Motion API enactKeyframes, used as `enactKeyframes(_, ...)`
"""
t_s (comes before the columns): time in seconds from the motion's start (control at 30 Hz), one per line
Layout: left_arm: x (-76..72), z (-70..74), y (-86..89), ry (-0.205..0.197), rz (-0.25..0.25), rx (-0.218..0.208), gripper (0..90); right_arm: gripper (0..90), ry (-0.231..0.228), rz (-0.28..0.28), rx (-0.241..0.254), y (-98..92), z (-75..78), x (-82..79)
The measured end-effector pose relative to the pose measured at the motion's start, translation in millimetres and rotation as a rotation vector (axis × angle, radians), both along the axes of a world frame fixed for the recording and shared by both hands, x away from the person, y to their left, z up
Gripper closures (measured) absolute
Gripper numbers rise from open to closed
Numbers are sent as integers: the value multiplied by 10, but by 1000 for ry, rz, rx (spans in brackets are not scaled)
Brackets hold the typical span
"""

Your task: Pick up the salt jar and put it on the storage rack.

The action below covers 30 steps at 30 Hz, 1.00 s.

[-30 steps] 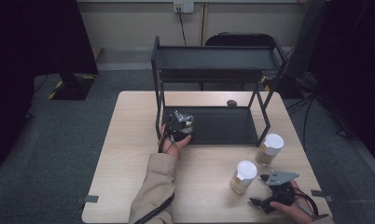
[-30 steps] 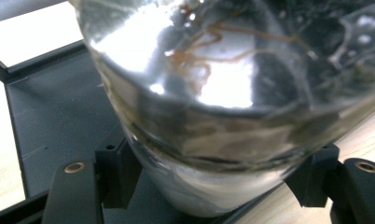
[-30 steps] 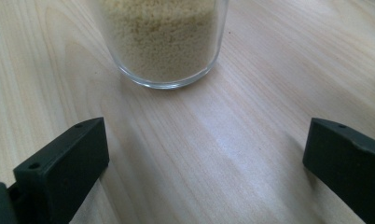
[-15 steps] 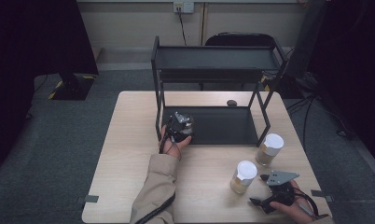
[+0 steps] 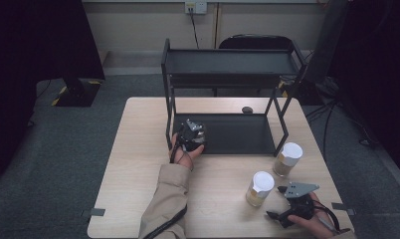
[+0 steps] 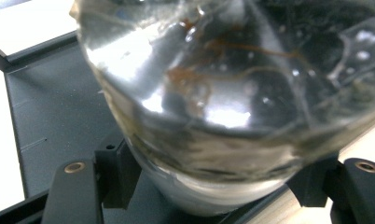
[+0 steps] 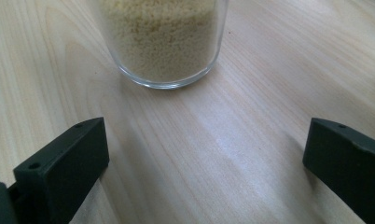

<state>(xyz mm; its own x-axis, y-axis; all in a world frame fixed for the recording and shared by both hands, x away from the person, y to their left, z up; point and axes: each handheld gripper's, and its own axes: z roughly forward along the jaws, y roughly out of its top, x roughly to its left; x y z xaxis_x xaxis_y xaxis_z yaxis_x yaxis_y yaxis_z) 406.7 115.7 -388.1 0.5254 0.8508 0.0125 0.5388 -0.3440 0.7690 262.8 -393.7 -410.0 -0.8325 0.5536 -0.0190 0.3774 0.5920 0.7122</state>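
Note:
My left gripper (image 5: 190, 133) is at the front left corner of the black rack's lower tray (image 5: 238, 137). In the left gripper view its jaws are shut on a clear glass jar (image 6: 223, 93) with brownish streaks inside, held just over the dark tray (image 6: 55, 112). My right gripper (image 5: 277, 203) rests near the table's front right corner, jaws open and nothing between them (image 7: 204, 158). Just ahead of it stands a white-lidded jar of yellowish grains (image 5: 260, 188), whose glass base (image 7: 162, 42) shows in the right gripper view.
A second white-lidded jar (image 5: 287, 158) stands by the rack's front right leg. The two-level black rack (image 5: 228, 62) takes up the table's far half. A small dark object (image 5: 247, 109) lies behind it. A chair (image 5: 252, 42) stands beyond the table.

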Motion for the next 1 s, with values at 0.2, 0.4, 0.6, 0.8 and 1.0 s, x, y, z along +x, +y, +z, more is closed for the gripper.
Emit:
enactKeyframes(0.2,4,9,-9,1,-4,9,308,0,0,0,0,0,0,0)
enactKeyframes(0.4,-5,4,-14,-3,-5,13,308,0,0,0,0,0,0,0)
enactKeyframes(0.6,-9,8,-24,-1,-1,13,308,0,0,0,0,0,0,0)
enactKeyframes(0.8,-10,9,-22,4,3,9,307,0,0,0,0,0,0,0)
enactKeyframes(1.0,-5,21,-16,9,5,5,301,0,0,0,0,0,0,0)
